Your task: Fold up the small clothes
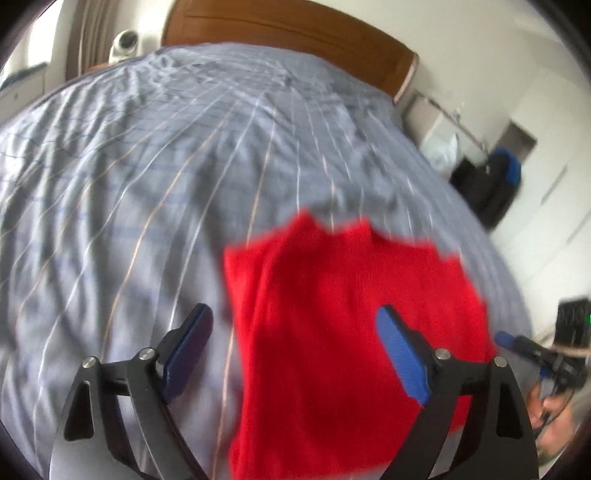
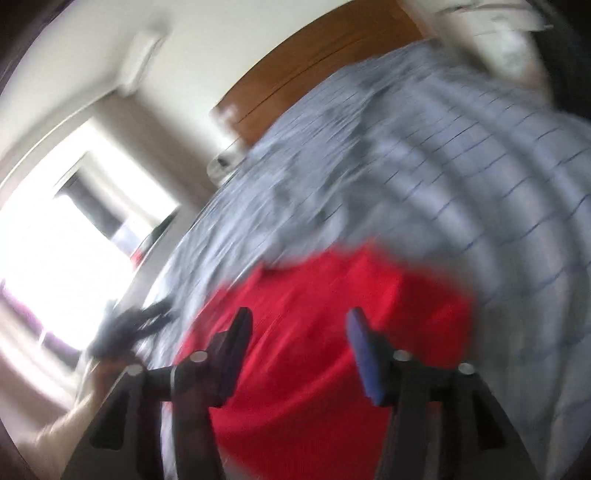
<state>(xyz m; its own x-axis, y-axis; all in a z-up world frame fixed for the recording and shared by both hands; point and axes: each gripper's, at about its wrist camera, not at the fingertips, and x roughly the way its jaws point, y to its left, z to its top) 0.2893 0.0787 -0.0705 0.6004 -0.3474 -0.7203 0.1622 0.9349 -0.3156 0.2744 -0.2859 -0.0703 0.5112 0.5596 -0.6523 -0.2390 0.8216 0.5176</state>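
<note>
A small red knitted garment [image 1: 343, 317] lies flat on the grey-blue striped bedspread [image 1: 147, 166], near the bed's front right. My left gripper [image 1: 295, 321] is open and empty above the garment's left edge, one blue finger over the bedspread and the other over the red cloth. In the blurred right wrist view the same red garment [image 2: 325, 332] lies under my right gripper [image 2: 299, 325], which is open and empty above it. The right gripper also shows at the right edge of the left wrist view [image 1: 524, 347].
A wooden headboard [image 1: 295, 26] stands at the far end of the bed. A white camera-like device [image 1: 125, 42] sits at the far left. Dark bags [image 1: 491, 181] and furniture stand right of the bed. A bright window [image 2: 55, 240] lies left.
</note>
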